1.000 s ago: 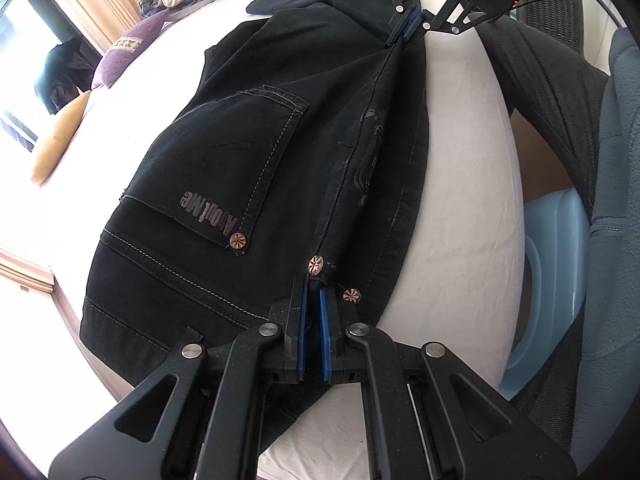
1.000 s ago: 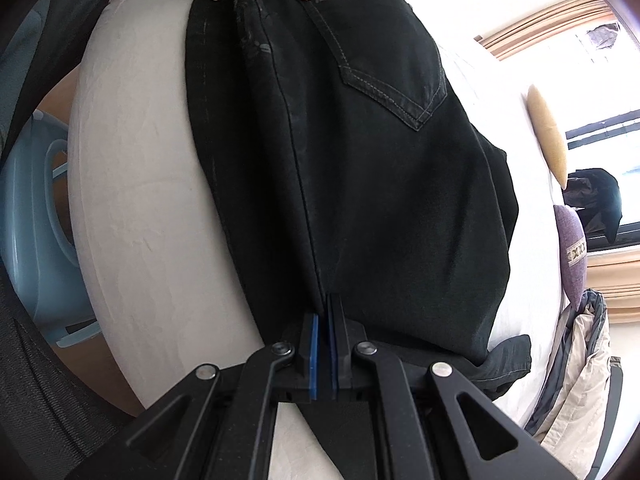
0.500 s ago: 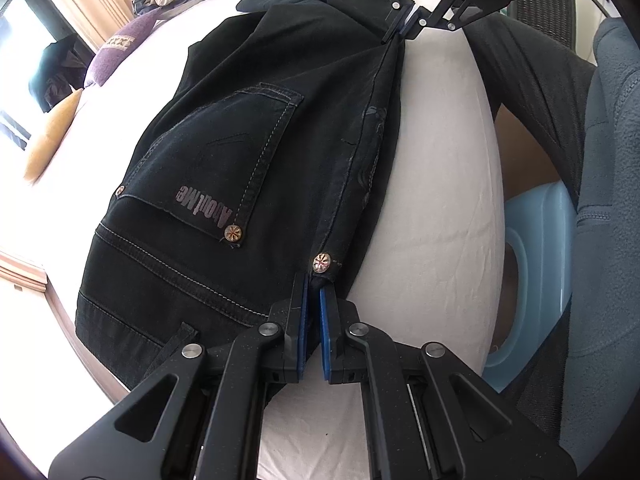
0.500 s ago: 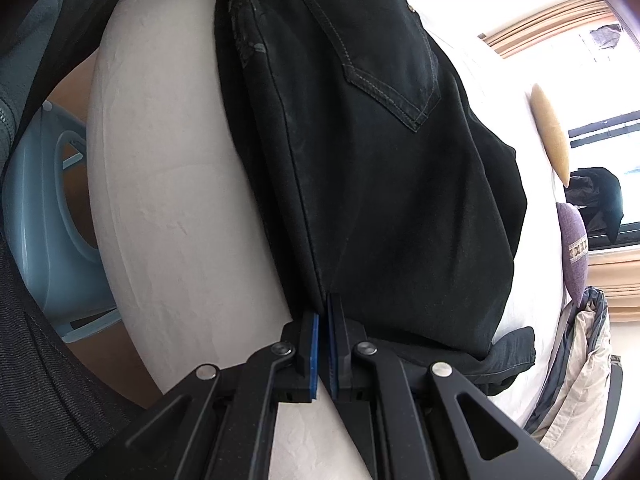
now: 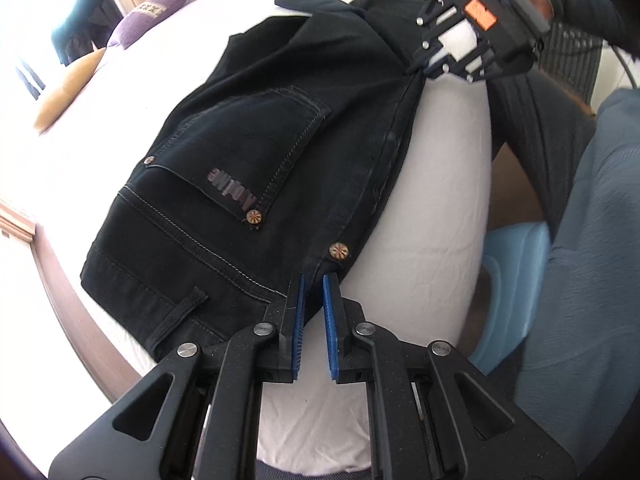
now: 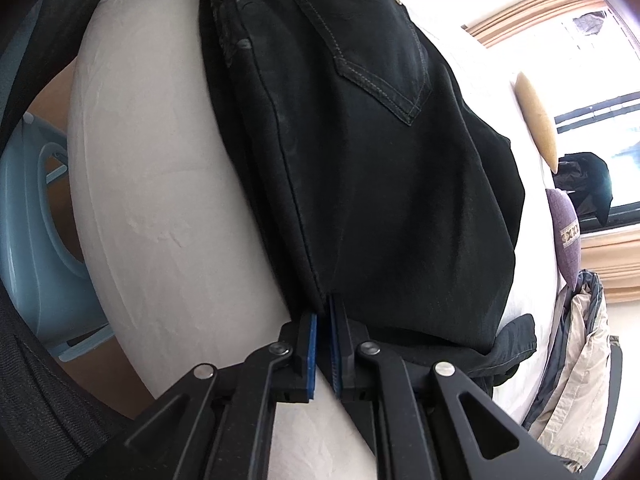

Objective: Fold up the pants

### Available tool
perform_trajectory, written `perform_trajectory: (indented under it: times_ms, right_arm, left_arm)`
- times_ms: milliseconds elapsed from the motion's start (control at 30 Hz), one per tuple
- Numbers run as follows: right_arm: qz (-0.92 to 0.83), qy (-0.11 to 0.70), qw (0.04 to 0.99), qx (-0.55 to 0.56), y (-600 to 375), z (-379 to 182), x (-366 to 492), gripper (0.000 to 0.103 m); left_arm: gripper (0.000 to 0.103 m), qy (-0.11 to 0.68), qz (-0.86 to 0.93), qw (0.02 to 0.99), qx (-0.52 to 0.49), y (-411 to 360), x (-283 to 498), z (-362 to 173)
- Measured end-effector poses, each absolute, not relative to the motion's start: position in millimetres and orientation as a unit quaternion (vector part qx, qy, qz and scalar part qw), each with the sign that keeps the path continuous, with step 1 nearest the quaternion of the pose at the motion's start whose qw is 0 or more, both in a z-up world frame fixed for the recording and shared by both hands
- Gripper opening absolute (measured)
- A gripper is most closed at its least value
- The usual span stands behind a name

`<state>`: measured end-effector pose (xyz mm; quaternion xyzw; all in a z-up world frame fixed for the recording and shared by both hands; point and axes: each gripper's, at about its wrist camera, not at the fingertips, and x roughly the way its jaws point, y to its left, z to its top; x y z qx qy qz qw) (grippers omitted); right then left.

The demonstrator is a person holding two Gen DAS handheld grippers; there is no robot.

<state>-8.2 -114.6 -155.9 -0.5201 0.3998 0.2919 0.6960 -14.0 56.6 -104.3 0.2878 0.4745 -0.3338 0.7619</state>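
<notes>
While spread flat on the bed (image 5: 436,184), black pants (image 5: 256,184) at 12 o'clock of left gripper (image 5: 314,280), fingers parted, right gripper (image 6: 323,316) fingers slightly apart at fabric edge.

Pants (image 5: 256,160) are plain black with pale grey stitching round the pocket, a dull brownish logo print and coppery rivets (image 5: 339,251) right ahead of the left gripper (image 5: 314,320). Both grippers are matte black with bright blue pads (image 5: 297,332); the right gripper (image 6: 323,344) carries an orange tag (image 5: 479,11), seen in the left view. Sheet (image 5: 432,200) under the pads is white. Off to the side there's a light blue plastic stool (image 6: 28,208), a purple pillow (image 5: 148,12) with a pale patterned band, and a mustard cushion (image 5: 66,88).
</notes>
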Motion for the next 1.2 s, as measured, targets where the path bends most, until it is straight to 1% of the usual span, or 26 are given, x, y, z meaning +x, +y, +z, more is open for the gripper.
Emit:
perform_trajectory:
  times_ms: [33,67,100,133,233,300,333,367,400,467,567,667,733,800,867,1000,1067,1133,1200]
  right_arm:
    - [0.290,0.402,0.702,-0.511,-117,-151,-7,0.022]
    - [0.287,0.403,0.711,-0.500,-120,-147,-6,0.029]
    - [0.285,0.403,0.723,-0.484,-122,-141,-4,0.045]
    - [0.284,0.404,0.737,-0.462,-124,-135,-2,0.055]
    - [0.278,0.418,0.759,-0.415,-129,-132,3,0.060]
    - [0.273,0.432,0.755,-0.411,-132,-142,4,0.061]
    - [0.270,0.433,0.761,-0.401,-136,-142,3,0.061]
    - [0.270,0.437,0.769,-0.381,-141,-139,5,0.061]
    - [0.269,0.443,0.776,-0.359,-147,-134,7,0.061]
    - [0.255,0.441,0.803,-0.309,-167,-117,13,0.061]
    - [0.218,0.436,0.847,-0.212,-211,-90,34,0.061]
    - [0.152,0.428,0.886,-0.097,-266,-69,73,0.061]
    - [0.117,0.413,0.903,-0.012,-304,-56,103,0.061]
    - [0.103,0.405,0.904,0.089,-341,-52,134,0.061]
    - [0.093,0.403,0.893,0.176,-373,-55,161,0.061]
    - [0.076,0.405,0.857,0.310,-425,-79,210,0.060]
    - [0.068,0.404,0.837,0.362,-441,-95,230,0.060]
    - [0.061,0.404,0.818,0.405,-452,-110,247,0.055]
    - [0.052,0.414,0.799,0.434,-459,-124,257,0.053]
  left_arm:
    - [0.009,0.465,-0.329,0.772,0.281,56,-11,-95]
    - [0.009,0.458,-0.324,0.784,0.265,53,-5,-86]
    - [0.009,0.453,-0.322,0.796,0.241,48,4,-78]
    - [0.009,0.446,-0.322,0.806,0.219,41,12,-73]
    - [0.009,0.440,-0.318,0.817,0.194,11,38,-81]
    - [0.009,0.466,-0.311,0.805,0.193,-10,56,-107]
    - [0.009,0.491,-0.303,0.793,0.194,-18,67,-126]
    - [0.009,0.519,-0.293,0.778,0.199,-25,75,-145]
    - [0.009,0.525,-0.287,0.775,0.205,-29,77,-157]
    - [0.009,0.522,-0.284,0.780,0.197,-33,79,-153]
    - [0.009,0.504,-0.298,0.790,0.183,-41,81,-130]
    - [0.009,0.486,-0.303,0.801,0.176,-62,92,-115]
    - [0.009,0.484,-0.301,0.804,0.170,-80,103,-116]
    - [0.009,0.499,-0.293,0.798,0.167,-94,114,-128]
    - [0.009,0.524,-0.284,0.786,0.165,-103,126,-149]
    - [0.008,0.520,-0.283,0.792,0.150,-108,131,-156]
    - [0.008,0.524,-0.284,0.792,0.130,-105,133,-158]
    - [0.008,0.528,-0.287,0.790,0.118,-103,135,-159]
    - [0.008,0.530,-0.289,0.789,0.113,-104,142,-162]
